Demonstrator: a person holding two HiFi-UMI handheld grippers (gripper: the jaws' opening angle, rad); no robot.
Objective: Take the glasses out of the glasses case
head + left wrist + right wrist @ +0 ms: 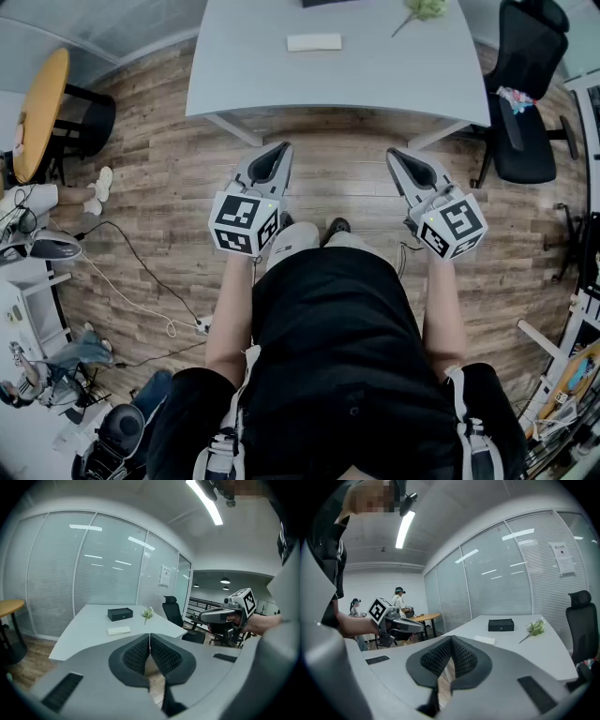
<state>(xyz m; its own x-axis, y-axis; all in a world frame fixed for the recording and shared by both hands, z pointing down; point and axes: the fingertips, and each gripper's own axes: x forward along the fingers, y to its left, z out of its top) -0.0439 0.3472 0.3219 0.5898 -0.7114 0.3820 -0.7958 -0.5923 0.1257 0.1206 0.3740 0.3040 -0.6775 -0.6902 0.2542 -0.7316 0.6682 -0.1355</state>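
Head view: The person stands on a wood floor (169, 178), with both tools held out in front at about the same height. The left gripper (280, 148) and the right gripper (395, 154) are well apart from each other and stop short of the grey table (394, 66). Each has its jaws pressed together with nothing between them. On the table lie a white folded cloth (314, 41) and a green sprig (427, 7). A black office chair (525, 103) stands at the table's right end. A round yellow table (42, 112) is off to the left.

Left gripper view: The jaws meet at the tips and pinch nothing. Beyond them, the black glasses case (120, 614) sits closed and flat on the far part of the grey table. The cloth lies nearer and the sprig is just to the case's right. The case is well apart from both grippers. The right gripper shows at the right side, level.

Right gripper view: The jaws are closed tip to tip and empty. The closed case lies on the tabletop ahead, with the sprig to its right and the cloth in front of it. The left gripper shows at the left. Behind it, two people (399, 602) stand by the yellow table.
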